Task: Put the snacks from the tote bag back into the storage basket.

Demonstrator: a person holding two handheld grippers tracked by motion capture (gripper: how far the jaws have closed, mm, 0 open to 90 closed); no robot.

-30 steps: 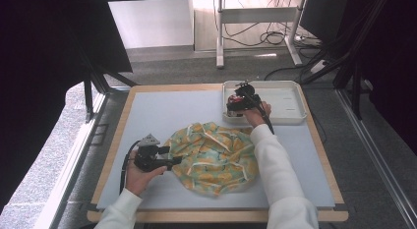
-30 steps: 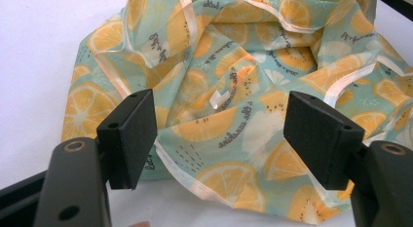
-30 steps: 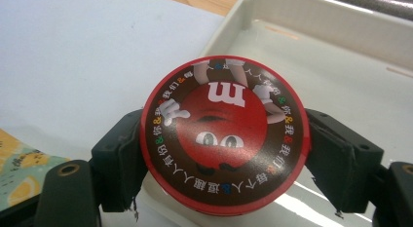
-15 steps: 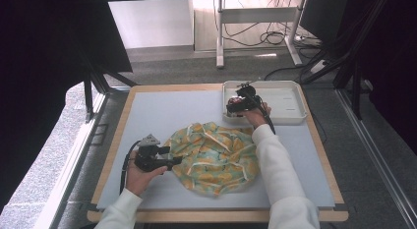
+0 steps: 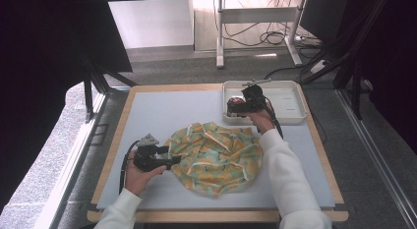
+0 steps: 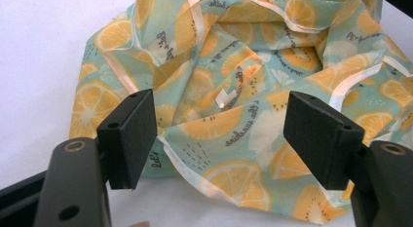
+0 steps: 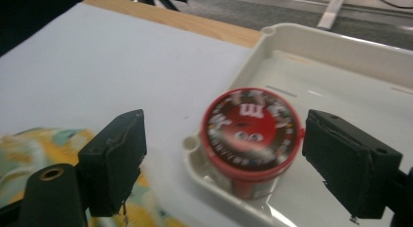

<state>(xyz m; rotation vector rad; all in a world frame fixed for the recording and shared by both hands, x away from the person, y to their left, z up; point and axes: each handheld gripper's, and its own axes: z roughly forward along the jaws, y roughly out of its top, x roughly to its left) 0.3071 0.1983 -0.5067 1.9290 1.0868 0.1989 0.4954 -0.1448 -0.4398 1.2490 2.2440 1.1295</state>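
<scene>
Cloth bag: a crumpled fabric bag (image 5: 215,157) printed with orange slices is laid on the near middle of the mat, bunched into a rough round heap, so no clear long axis can be made out. Its pale ribbon trim is seen running in several directions over the folds.

Left gripper: the left gripper (image 6: 221,134) is held at the bag's left edge, jaws spread wide with the fabric between and beyond them; nothing is pinched. It is pointed rightwards into the heap, as seen from above (image 5: 169,161).

Candy tub: a small round tub with a red lid (image 7: 252,127) is stood upright in the near left corner of the white tray (image 7: 350,56), lid face up. Its axis is vertical; the print on the lid is blurred.

Right gripper: the right gripper (image 7: 226,159) is hung over that tray corner, jaws set wide on either side of the tub, not touching it.

Tray: placed at the far right of the mat (image 5: 157,111), well apart from the left gripper, just beyond the bag's far edge.
</scene>
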